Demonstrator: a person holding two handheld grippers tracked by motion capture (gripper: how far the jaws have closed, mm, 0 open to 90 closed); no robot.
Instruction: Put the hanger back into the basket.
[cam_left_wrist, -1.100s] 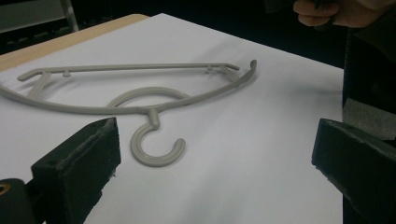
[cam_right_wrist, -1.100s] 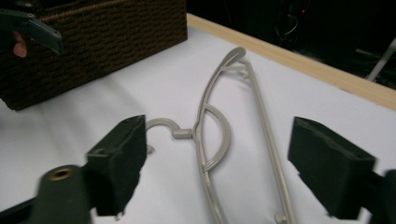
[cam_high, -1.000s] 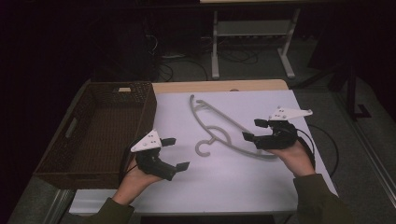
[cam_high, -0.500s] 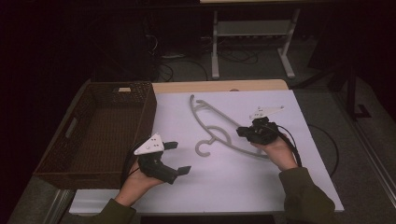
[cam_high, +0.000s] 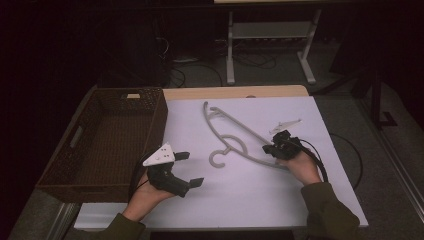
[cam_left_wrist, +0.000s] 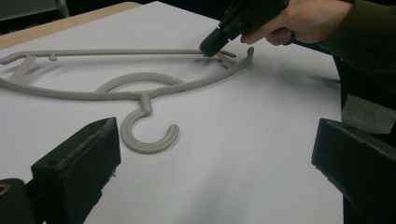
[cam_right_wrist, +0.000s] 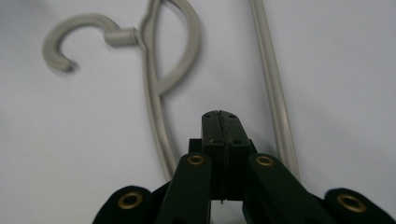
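One grey plastic hanger (cam_high: 235, 136) lies flat on a white desk (cam_high: 240, 200), roughly at the middle, with one dark brown wicker basket (cam_high: 107, 140) standing at the desk's left edge. Two hand-held grippers are over the desk, one in each of the person's hands.

The hanger has a curved shoulder bar, a straight lower bar, a rounded loop at the neck and an open hook (cam_left_wrist: 148, 135) that points toward the person. Small notches sit near the ends of its arms.

The left gripper (cam_high: 189, 169) hovers near the desk's front left, just beside the basket, with its jaws wide apart and nothing between them. In the left gripper view the hook lies just ahead of these open jaws.

The right gripper (cam_high: 270, 149) is down at the hanger's right end, where the two bars come together. Its jaws are pressed together, and in the right gripper view they sit between the curved bar and the straight bar, with no part of the hanger caught between them.
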